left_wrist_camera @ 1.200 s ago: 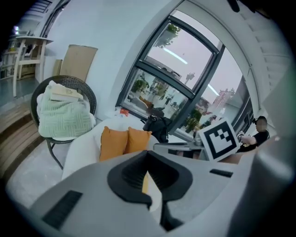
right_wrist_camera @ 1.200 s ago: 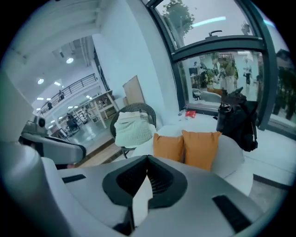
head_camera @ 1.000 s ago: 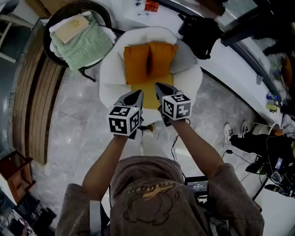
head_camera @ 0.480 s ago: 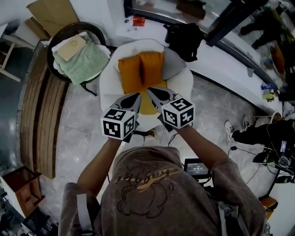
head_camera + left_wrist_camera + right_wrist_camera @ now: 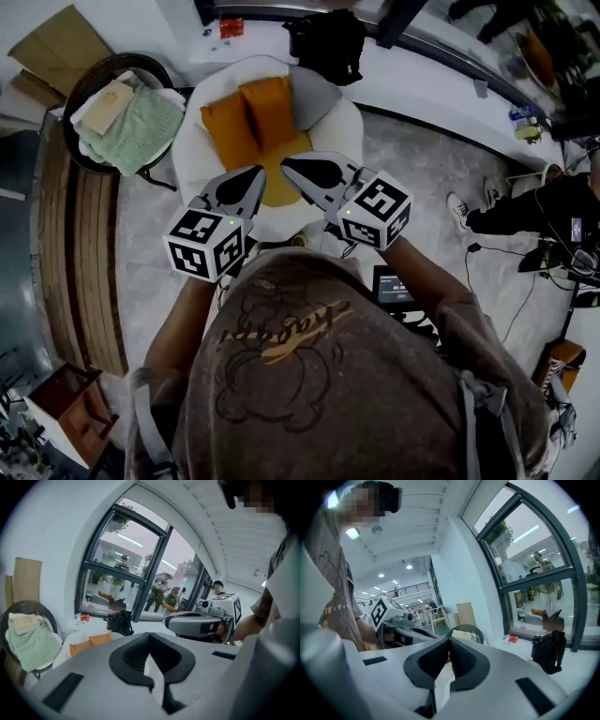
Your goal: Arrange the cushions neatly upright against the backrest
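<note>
- While both tongs are held out in front of the person, an orange cushion point(image 5: 228, 131) and a second orange cushion point(image 5: 270, 108) are seen side by side on the white armchair point(image 5: 195, 155) in the upper middle of the head view.
- Both are stood upright against the backrest point(image 5: 248, 67), and they touch along their inner edges.
- A grey cushion point(image 5: 317, 98) is seen just right of them, against the right curve of the backrest.
- An orange seat pad point(image 5: 274, 192) lies in front of the cushions, and its lower part is covered in the frame by the tips of the tongs.
- The left tongs point(image 5: 150, 637) are closed, with the pads brought together at their tips and nothing held between them.
- In the left gripper view the armchair and its orange cushions are shown at the lower left, well apart from the jaws.
- The right tongs point(image 5: 450, 641) are likewise closed and empty, set against a white wall and a tall window.
- In the head view the two tips are pointed toward the armchair from the middle of the frame, near each other but apart.
- A wicker chair point(image 5: 94, 80) carrying a green towel point(image 5: 141, 127) is placed at the upper left.
- A black bag point(image 5: 328, 42) is seen at the top of the frame.
</note>
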Motion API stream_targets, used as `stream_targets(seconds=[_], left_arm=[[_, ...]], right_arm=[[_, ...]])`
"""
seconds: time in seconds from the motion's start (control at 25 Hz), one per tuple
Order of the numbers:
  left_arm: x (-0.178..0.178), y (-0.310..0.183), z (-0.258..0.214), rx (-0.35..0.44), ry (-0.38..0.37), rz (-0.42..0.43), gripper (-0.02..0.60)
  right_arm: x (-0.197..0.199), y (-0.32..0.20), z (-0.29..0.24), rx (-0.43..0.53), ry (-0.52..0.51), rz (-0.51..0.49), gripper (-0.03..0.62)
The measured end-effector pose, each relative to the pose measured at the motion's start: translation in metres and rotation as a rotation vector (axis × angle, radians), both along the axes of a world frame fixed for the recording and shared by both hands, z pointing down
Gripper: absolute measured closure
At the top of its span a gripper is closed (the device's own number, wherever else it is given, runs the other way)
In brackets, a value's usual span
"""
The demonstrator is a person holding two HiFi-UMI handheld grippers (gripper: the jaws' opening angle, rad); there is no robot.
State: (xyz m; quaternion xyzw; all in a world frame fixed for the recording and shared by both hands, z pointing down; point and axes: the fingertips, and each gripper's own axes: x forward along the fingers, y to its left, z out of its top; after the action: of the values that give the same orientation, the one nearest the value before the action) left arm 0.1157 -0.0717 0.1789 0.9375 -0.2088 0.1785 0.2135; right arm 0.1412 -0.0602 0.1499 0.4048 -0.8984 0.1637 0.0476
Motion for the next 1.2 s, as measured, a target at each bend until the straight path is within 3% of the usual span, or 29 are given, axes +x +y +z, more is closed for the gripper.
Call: stream_targets(seconds=[0.24, 0.56, 1.2], left_arm=[[0.009, 0.018, -0.007, 0.069, 0.004, 0.066, 0.578], [0.019, 0.035, -0.018, 0.100, 0.045, 0.096, 0.577], [0.013, 0.029, -0.009, 0.064, 0.057, 0.095, 0.577]], right_arm=[[0.006, 0.026, -0.030, 0.091, -0.006, -0.059, 0.574], [0.009, 0.049, -0.042, 0.112, -0.019, -0.097, 0.574], [-0.002, 0.047, -0.039, 0.129, 0.025, -0.182, 0.574]])
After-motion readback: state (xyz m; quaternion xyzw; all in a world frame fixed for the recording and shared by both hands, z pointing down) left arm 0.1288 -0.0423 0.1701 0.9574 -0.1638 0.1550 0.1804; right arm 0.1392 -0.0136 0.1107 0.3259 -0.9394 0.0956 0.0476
